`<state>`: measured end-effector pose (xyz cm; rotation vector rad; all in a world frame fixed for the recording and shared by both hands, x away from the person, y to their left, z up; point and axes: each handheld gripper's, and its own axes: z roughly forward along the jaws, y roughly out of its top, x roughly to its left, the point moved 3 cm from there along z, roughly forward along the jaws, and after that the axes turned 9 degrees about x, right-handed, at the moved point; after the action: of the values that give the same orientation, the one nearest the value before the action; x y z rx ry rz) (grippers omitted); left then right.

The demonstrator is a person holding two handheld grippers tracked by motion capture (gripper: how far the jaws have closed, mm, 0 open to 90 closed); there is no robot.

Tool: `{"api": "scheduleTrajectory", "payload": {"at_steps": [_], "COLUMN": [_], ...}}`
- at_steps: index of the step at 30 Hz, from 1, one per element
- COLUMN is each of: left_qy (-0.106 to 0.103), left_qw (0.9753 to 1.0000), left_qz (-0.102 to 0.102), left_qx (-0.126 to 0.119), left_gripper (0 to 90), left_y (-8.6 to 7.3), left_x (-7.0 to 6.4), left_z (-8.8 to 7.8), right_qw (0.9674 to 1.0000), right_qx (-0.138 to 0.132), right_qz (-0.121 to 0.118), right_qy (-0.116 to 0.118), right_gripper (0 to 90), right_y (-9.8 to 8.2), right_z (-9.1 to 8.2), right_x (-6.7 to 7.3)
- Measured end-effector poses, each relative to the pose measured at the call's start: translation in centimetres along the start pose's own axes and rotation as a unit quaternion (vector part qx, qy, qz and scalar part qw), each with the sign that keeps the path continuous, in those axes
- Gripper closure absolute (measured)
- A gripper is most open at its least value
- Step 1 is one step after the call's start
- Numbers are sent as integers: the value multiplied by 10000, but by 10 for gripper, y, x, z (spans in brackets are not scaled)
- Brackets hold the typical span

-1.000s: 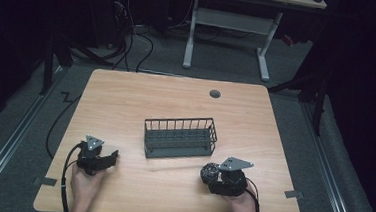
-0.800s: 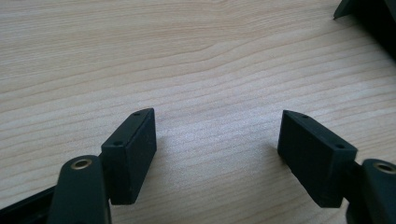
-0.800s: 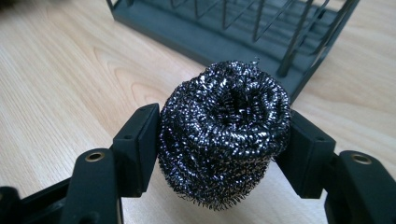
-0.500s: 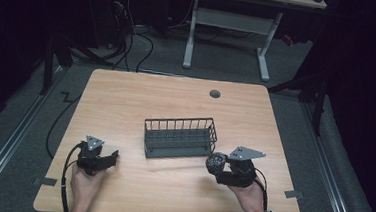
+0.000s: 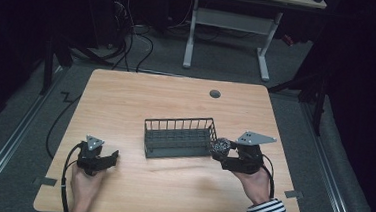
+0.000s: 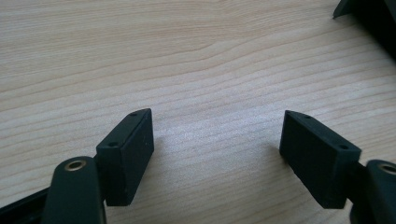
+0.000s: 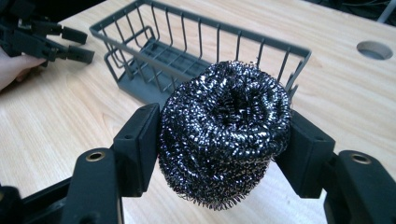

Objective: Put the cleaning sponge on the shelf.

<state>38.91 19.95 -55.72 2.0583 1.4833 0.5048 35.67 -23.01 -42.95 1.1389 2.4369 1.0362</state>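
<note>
Steel scourer (image 7: 224,133) clamped in R gripper (image 7: 224,154) beside wire basket (image 5: 179,137); L gripper (image 6: 217,156) agape.

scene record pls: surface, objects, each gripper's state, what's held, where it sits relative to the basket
surface: wooden table
container: grey wire basket, mid-table, looks empty
held item: steel wool scourer
right gripper: shut on the scourer, at the basket's right end, not yet inside
left gripper: open, nothing between jaws, low over bare table, left of basket
other: round grommet hole near far edge
</note>
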Motion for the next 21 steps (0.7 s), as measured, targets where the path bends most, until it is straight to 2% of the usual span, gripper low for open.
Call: {"api": "scheduleTrajectory", "payload": {"at_steps": [7,13,16,21], "left_qy": [-1,-2,-3,-6], "left_qw": [10000,10000,10000,10000], "left_qz": [4,6,8,7], "left_qx": [4,5,5,6], "left_gripper": [264,263,261,261], "left_y": [0,0,0,0], "left_x": [0,0,0,0], "left_z": [0,0,0,0], "right_qw": [10000,10000,9999,9999], "right_qx": [-25,-48,-25,52], "right_qz": [7,-73,-135,-110], "right_qy": [-16,-36,-33,-60], "right_gripper": [366,367,367,366], "right_y": [16,29,39,47], "right_z": [4,8,14,27], "right_x": [-6,-4,-3,-6]}}
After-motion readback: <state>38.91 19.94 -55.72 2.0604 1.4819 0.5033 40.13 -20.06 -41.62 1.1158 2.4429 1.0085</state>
